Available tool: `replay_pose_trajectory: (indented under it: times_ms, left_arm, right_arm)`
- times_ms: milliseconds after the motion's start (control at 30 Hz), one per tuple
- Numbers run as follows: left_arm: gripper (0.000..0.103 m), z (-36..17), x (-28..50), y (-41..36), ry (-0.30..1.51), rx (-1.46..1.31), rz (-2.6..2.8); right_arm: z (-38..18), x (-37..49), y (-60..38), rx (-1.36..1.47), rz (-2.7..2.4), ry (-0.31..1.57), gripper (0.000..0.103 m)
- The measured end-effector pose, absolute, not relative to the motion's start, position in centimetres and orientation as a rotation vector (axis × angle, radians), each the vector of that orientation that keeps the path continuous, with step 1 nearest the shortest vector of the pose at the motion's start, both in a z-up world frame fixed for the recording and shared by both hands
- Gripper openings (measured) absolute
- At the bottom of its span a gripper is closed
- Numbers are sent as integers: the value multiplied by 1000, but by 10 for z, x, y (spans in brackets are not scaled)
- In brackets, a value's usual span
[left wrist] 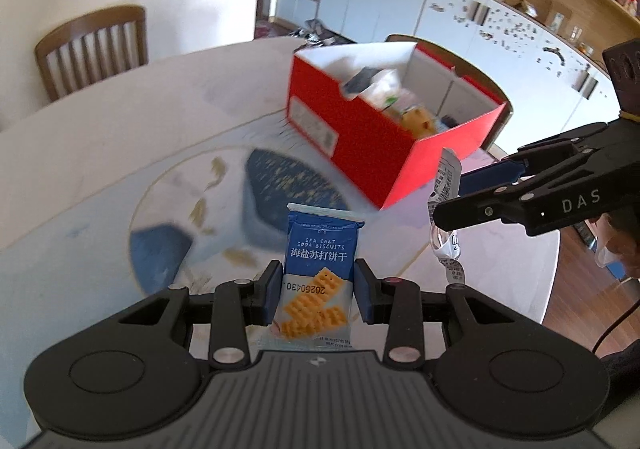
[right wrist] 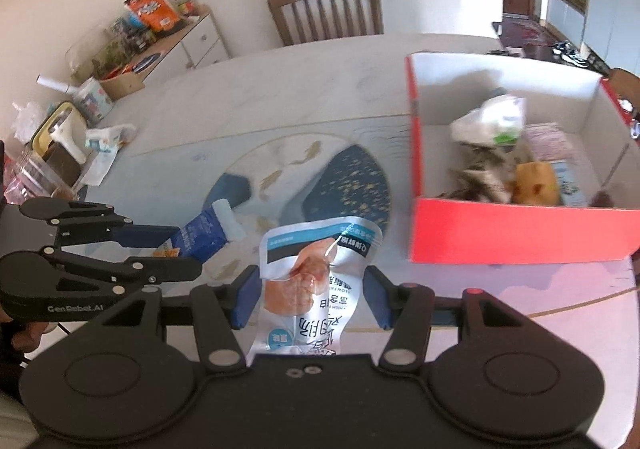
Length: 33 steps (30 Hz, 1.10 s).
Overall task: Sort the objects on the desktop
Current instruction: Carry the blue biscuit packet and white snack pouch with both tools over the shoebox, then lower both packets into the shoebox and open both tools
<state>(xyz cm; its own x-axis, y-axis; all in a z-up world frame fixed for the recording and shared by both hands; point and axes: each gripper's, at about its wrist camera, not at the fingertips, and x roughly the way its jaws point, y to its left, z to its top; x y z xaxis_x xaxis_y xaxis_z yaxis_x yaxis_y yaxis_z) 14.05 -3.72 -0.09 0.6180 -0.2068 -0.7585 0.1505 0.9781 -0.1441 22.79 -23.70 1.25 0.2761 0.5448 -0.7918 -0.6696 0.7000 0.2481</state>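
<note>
My left gripper (left wrist: pixel 318 289) is shut on a blue packet of soda biscuits (left wrist: pixel 320 269), held upright above the table. My right gripper (right wrist: pixel 312 293) is shut on a white pouch with a pink meat picture (right wrist: pixel 312 273). In the left wrist view the right gripper (left wrist: pixel 476 189) comes in from the right with the white pouch (left wrist: pixel 444 217) hanging from it. The left gripper (right wrist: pixel 172 245) with the blue packet (right wrist: pixel 204 233) shows at the left of the right wrist view. A red box (left wrist: pixel 352 141), open at the top (right wrist: pixel 520 233), lies ahead of both grippers and holds several packets.
The round pale table (left wrist: pixel 120 153) has a blue and gold fish pattern (right wrist: pixel 344 185) in its middle. A wooden chair (right wrist: pixel 326 9) stands at the far side. Clutter of jars and tissues (right wrist: pixel 60 137) sits at the table's left edge. White cabinets (left wrist: pixel 460 21) line the wall beyond.
</note>
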Motion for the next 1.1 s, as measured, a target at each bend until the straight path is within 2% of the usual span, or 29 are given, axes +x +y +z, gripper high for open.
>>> replay_pose_trajectory:
  times_ms: [1100]
  left_arm:
    - [36,53,258,-164,794,162,-319]
  right_arm:
    - [74,359,-349,-154,721,820,55]
